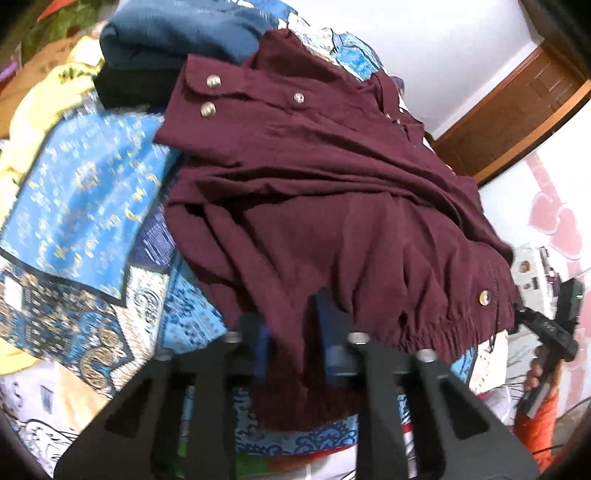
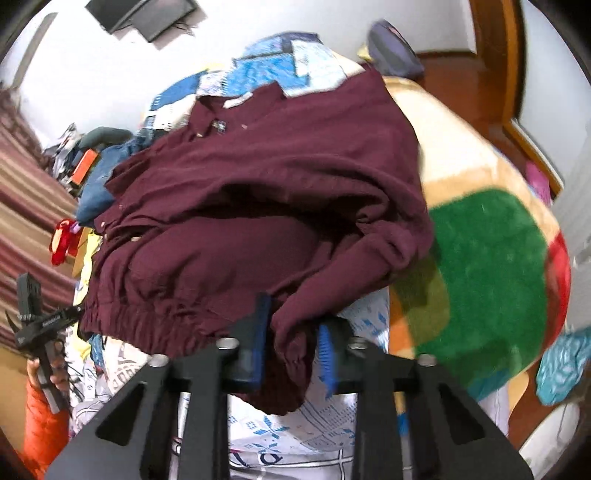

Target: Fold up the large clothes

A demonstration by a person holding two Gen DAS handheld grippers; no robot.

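Currently both tools are clamped on the maroon jacket (image 1: 314, 206), one at each end of its gathered hem.

Left gripper (image 1: 291, 347): jaws narrow, pinching a bunched fold of the elastic hem. Fabric hangs down between the blue pads (image 1: 332, 343) and below them. The rest of the jacket spreads ahead of the tool and slightly to its right, crumpled, with the front placket up. Metal snaps (image 1: 213, 81) show on the flap at the far end, one more snap (image 1: 484, 297) near the hem just right of the jaws.

Right gripper (image 2: 291, 350): jaws also narrow, closed on a hem corner or cuff, I cannot tell which. A lump of fabric droops between and under the blue pads (image 2: 327, 350). The jacket body lies ahead and to the tool's left, collar (image 2: 221, 110) at the far end.

The jacket rests on a blue patterned bedspread (image 1: 85, 206). Folded dark blue clothes (image 1: 177, 33) sit beyond the jacket, ahead-left of the left tool. A plush blanket (image 2: 487, 266) in green, beige and red lies right of the right tool.

Each wrist view catches the other tool at its edge: the left one at far left in the right view, gripped by a hand (image 2: 55, 369) with an orange sleeve (image 2: 40, 424).

Motion blur in both views; fine hem detail is not readable.
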